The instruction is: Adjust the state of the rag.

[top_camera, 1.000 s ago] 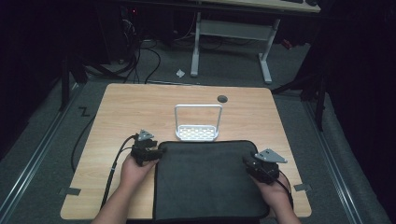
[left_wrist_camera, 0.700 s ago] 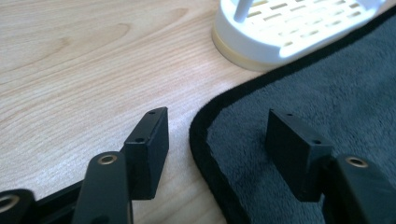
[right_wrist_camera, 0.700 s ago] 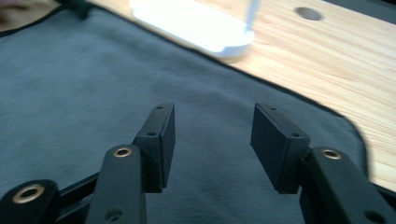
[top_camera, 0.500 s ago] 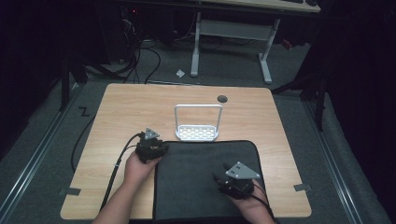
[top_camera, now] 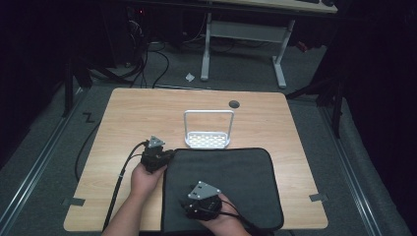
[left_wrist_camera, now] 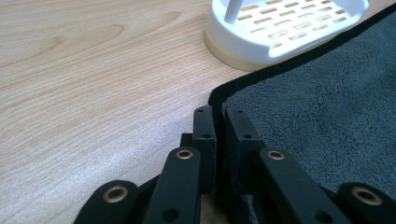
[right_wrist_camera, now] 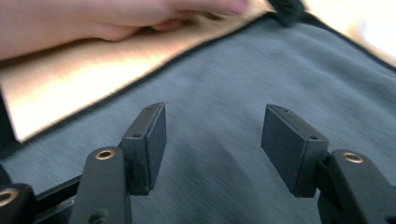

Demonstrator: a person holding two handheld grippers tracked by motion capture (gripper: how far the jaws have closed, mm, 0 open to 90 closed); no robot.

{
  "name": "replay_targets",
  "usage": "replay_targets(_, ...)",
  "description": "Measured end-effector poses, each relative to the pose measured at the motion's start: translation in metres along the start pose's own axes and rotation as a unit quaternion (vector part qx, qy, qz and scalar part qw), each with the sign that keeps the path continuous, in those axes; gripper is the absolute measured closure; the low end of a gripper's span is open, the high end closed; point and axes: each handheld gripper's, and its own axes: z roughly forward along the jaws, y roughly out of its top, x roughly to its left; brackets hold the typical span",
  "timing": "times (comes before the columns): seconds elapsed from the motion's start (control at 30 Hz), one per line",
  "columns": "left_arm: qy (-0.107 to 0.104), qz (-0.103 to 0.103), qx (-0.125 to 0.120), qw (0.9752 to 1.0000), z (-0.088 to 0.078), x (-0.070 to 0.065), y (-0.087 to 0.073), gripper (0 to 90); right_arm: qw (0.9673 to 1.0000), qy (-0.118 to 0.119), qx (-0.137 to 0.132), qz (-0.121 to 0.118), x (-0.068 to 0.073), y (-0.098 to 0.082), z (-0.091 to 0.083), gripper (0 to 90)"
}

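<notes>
2 hand-held grippers worked over a dark grey cloth (top_camera: 226, 187) that lay flat on the near half of my counter (top_camera: 147, 113), its near edge reaching the counter's near edge and its far edge running just in front of a white rack (top_camera: 208, 140). I saw the left hand-held gripper (top_camera: 164, 155) at the cloth's far left corner, with the person's left hand (top_camera: 146, 178) behind it on the bare wood. Its jaws had just been closing, and in the left gripper view the left hand-held gripper (left_wrist_camera: 219, 128) had them brought almost together, only a thin slit between the pads. They sat right at the cloth's black-bound corner (left_wrist_camera: 219, 95); I could not tell whether the hem was pinched in that slit. The rack's slotted base (left_wrist_camera: 285, 28) stood just beyond, touching or nearly touching the cloth's far edge.

I saw the right hand-held gripper (top_camera: 189, 210) over the cloth's near left part, close to the counter's near edge, pointing towards the left hand. Its jaws had just been opening, and in the right gripper view the right hand-held gripper (right_wrist_camera: 212, 140) had them wide apart above the grey pile with nothing between the pads. The view was blurred.
</notes>
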Motion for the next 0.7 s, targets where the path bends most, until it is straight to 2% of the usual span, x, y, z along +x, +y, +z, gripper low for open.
replay_targets(0.1, -0.001, -0.002, 0.001, 1.0000, 0.000, 0.001, 0.000, 82.4, 0.9995, 0.030, 0.004, -0.005, 0.013, 0.006, 0.010, 40.8)
replay_targets(0.13, -0.001, -0.002, 0.001, 1.0000, 0.000, 0.001, 0.000, 82.3, 0.9995, 0.030, 0.004, -0.005, 0.013, 0.006, 0.010, 40.8)
replay_targets(0.17, -0.002, -0.004, 0.001, 1.0000, 0.000, 0.001, 0.000, 82.3, 0.9986, 0.050, 0.011, -0.009, 0.022, 0.010, 0.017, 39.5)
replay_targets(0.2, -0.002, -0.004, 0.001, 1.0000, 0.000, 0.001, 0.000, 82.3, 0.9986, 0.050, 0.011, -0.009, 0.022, 0.010, 0.017, 39.5)
replay_targets(0.23, -0.001, -0.004, 0.001, 1.0000, 0.000, 0.001, 0.000, 82.3, 0.9979, 0.059, 0.020, -0.016, 0.030, 0.012, 0.022, 38.3)
replay_targets(0.3, -0.001, -0.003, 0.001, 1.0000, 0.000, 0.001, 0.000, 82.4, 0.9974, 0.064, 0.026, -0.021, 0.036, 0.013, 0.027, 37.4)
replay_targets(0.4, 0.001, -0.001, 0.001, 1.0000, 0.000, 0.000, 0.000, 82.4, 0.9962, 0.072, 0.039, -0.028, 0.041, 0.012, 0.033, 35.7)
replay_targets(0.47, 0.002, -0.001, 0.001, 1.0000, 0.000, 0.000, 0.000, 82.4, 0.9963, 0.072, 0.039, -0.027, 0.042, 0.011, 0.033, 35.8)
replay_targets(0.53, 0.002, 0.000, 0.001, 1.0000, 0.000, 0.000, 0.000, 82.4, 0.9963, 0.073, 0.039, -0.024, 0.043, 0.010, 0.033, 37.5)
replay_targets(0.57, 0.003, 0.000, 0.002, 1.0000, 0.000, 0.000, 0.000, 82.4, 0.9962, 0.074, 0.039, -0.027, 0.042, 0.010, 0.033, 43.9)
replay_targets(0.6, 0.003, 0.000, 0.002, 1.0000, 0.000, 0.000, 0.000, 82.5, 0.9962, 0.074, 0.039, -0.027, 0.042, 0.010, 0.033, 43.9)
replay_targets(0.63, 0.002, 0.000, 0.001, 1.0000, 0.000, 0.000, 0.000, 82.5, 0.9964, 0.071, 0.036, -0.030, 0.041, 0.009, 0.031, 53.8)
replay_targets(0.7, 0.002, 0.000, 0.001, 1.0000, 0.000, 0.000, 0.000, 82.6, 0.9965, 0.069, 0.037, -0.030, 0.040, 0.009, 0.030, 56.7)
